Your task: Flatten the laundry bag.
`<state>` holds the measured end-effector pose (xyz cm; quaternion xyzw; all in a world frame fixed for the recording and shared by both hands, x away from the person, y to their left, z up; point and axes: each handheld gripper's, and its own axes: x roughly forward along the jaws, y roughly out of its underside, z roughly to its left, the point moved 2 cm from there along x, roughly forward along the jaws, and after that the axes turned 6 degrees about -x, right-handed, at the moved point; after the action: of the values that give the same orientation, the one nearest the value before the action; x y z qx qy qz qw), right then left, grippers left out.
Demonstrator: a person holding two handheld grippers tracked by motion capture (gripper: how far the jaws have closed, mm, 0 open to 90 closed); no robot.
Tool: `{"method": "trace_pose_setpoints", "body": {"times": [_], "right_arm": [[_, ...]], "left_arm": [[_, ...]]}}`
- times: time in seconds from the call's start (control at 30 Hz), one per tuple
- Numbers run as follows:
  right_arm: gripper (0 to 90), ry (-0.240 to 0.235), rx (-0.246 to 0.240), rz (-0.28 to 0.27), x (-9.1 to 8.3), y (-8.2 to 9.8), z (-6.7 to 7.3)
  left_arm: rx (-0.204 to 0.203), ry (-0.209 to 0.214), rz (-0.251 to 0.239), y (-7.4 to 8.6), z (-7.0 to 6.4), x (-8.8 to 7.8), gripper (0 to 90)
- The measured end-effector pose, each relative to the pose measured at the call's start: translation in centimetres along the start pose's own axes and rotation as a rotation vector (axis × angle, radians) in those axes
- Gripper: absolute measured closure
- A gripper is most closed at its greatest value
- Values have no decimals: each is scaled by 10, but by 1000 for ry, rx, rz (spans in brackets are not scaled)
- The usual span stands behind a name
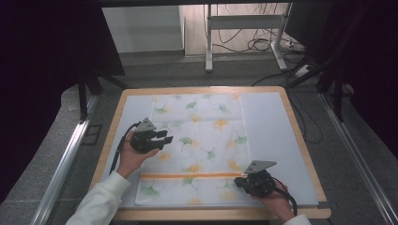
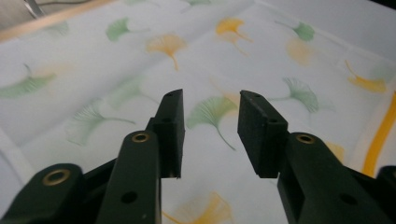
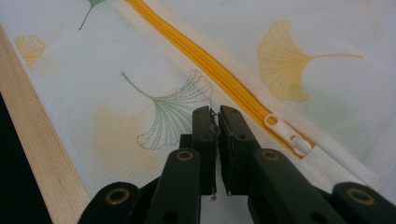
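A white mesh bag printed with green and orange ginkgo leaves lies flat on the table. An orange zipper runs across its near part. My left gripper hovers over the bag's left side, open, with nothing between its jaws; printed cloth shows beyond them. My right gripper rests at the zipper's right end with its jaws shut, tips down on the cloth just left of the white zipper pull. Whether any fabric is pinched between them I cannot tell.
The bag lies on a pale mat over a wooden table whose rim frames it; the near wooden edge is close to my right gripper. Beyond the table are a desk frame and floor cables.
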<state>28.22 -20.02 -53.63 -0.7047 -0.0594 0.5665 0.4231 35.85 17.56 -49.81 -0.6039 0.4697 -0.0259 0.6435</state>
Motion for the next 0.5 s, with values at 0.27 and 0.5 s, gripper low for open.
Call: {"method": "trace_pose_setpoints", "body": {"times": [0.27,0.5], "right_arm": [[852,-4,-15,6,-2,0,1],[877,5,-2,-23,-10,-1,-3]], "left_arm": [[41,17,58,19,-31,3,512],[47,62,68,25,-52,0,458]]}}
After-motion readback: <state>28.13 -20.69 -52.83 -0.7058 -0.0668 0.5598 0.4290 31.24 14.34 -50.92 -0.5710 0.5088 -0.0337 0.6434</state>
